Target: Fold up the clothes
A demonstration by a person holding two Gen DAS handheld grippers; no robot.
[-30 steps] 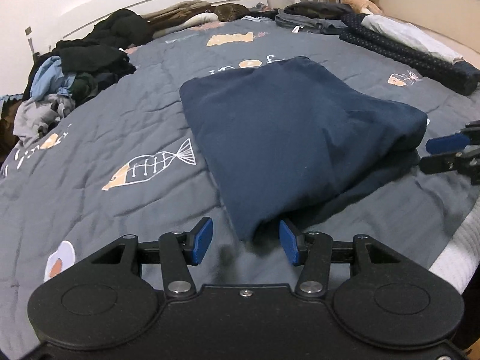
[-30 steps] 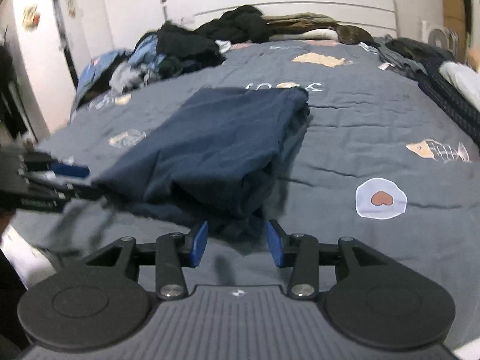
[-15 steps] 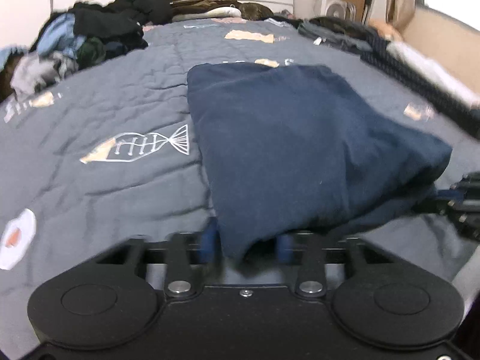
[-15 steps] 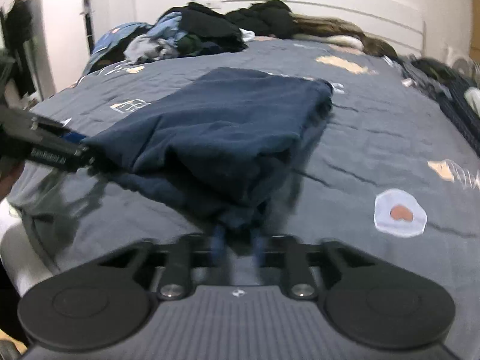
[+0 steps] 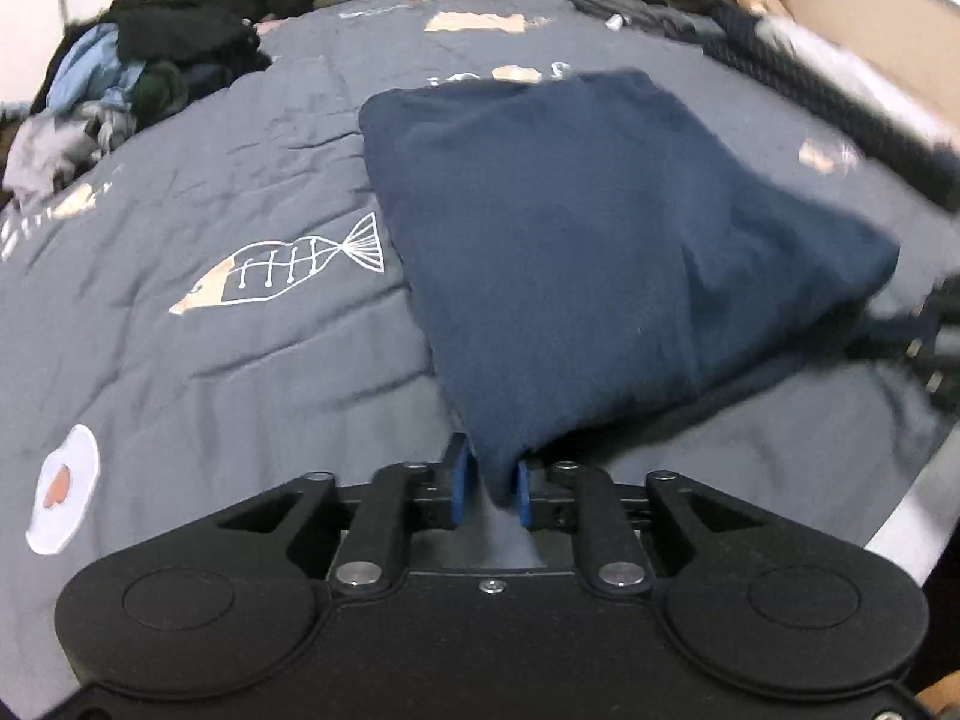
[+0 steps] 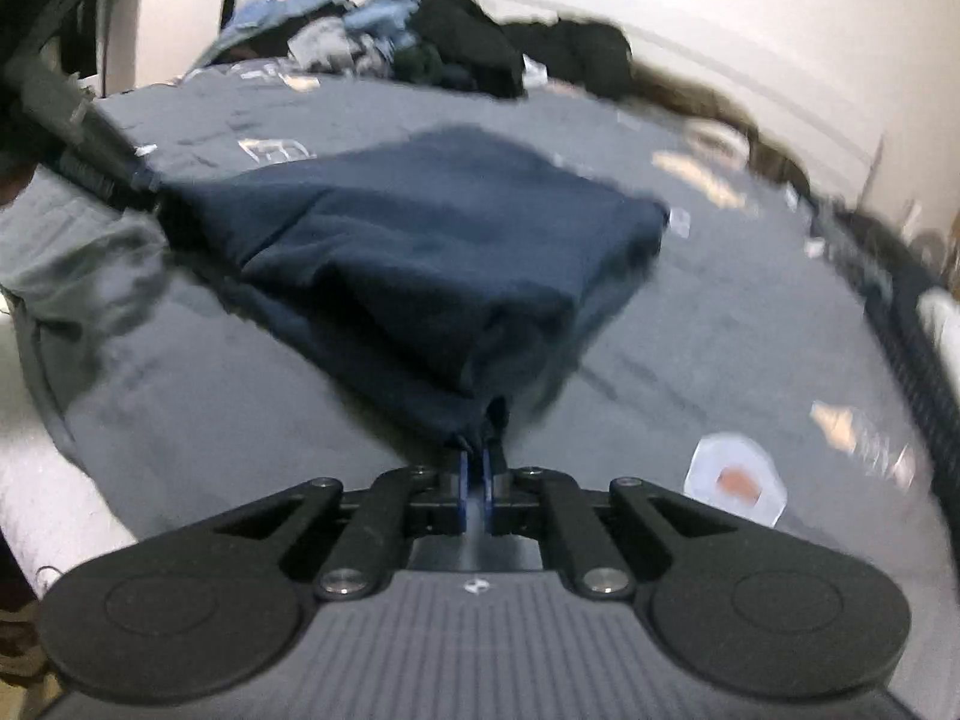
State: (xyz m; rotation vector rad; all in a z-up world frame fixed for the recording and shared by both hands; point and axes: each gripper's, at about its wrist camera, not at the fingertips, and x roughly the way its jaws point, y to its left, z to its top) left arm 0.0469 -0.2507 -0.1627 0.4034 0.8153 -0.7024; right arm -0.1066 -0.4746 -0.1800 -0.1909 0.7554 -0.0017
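Observation:
A folded navy garment [image 5: 570,228] lies on the grey quilt [image 5: 210,372] with fish and egg prints. My left gripper [image 5: 489,471] holds the garment's near corner between its blue pads, which press on the cloth while the jaws ease slightly open. In the right wrist view, my right gripper [image 6: 477,471] is shut tight on the other near corner of the navy garment [image 6: 420,240], which is raised off the quilt. The left gripper [image 6: 90,162] shows at that view's left edge, at the cloth's far corner. The right gripper [image 5: 924,336] is a blur at the left wrist view's right edge.
A heap of loose clothes [image 5: 150,60] lies at the head of the bed on the left. Dark folded items [image 5: 810,96] run along the far right side. The white mattress edge [image 6: 36,510] is near me. A headboard and wall stand behind the bed.
Both grippers went from open beside the garment's near corners to closed on them. The corners have come up off the quilt, and the right wrist view has tilted.

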